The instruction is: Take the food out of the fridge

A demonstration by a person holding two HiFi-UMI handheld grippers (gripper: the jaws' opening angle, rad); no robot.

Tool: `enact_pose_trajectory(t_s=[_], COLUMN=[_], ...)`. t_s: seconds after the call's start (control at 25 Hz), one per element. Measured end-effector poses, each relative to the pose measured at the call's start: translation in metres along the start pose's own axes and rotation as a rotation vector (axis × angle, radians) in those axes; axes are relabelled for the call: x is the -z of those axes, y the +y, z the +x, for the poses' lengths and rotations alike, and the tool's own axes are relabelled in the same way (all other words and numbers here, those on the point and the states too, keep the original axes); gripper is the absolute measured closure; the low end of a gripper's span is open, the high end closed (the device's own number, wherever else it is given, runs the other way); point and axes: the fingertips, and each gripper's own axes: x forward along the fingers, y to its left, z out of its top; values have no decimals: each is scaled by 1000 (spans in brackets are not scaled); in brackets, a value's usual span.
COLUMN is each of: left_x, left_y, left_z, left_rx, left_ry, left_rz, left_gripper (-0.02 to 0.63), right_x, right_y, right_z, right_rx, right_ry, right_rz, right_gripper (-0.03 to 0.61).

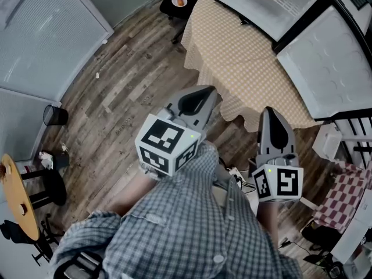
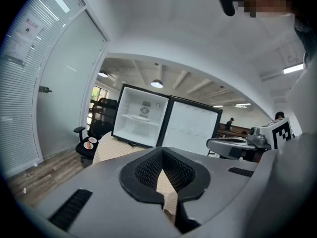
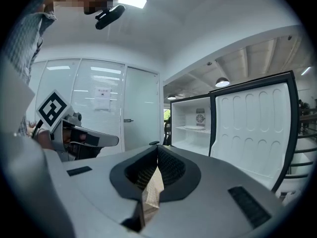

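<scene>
Checked shirt point(image 1: 174, 231) fills the foreground. Just beyond it the left tool point(image 1: 203, 95) and right tool point(image 1: 272, 118) are both pinched shut at the tips and hold nothing. They point at the fridge point(image 1: 250, 7), well short of it. What looks like a plate of food point(image 3: 194, 127) sits on the fridge's shelf. It is probably light, rigid and slippery, best gripped at its near rim and kept level. The worktop point(image 1: 244, 68) edge lies before the fridge. Its open door point(image 1: 331, 63) hems in the right side, while the left side is free.
</scene>
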Motion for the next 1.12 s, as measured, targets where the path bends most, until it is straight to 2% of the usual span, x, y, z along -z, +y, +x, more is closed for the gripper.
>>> enact_pose_trajectory(t_s=[0.52, 0.92, 1.12], left_x=[-1, 3, 11], left_y=[49, 77, 85], left_z=[-52, -90, -105], left_rx=[-89, -148, -181], left_ry=[-46, -74, -73], left_rz=[-6, -12, -33], left_gripper=[607, 607, 607], right_x=[-8, 1, 12], right_y=[44, 78, 89], right_z=[19, 27, 30], right_rx=[-31, -55, -81], right_ry=[-38, -21, 24], right_rz=[-3, -17, -45], right_gripper=[568, 568, 568])
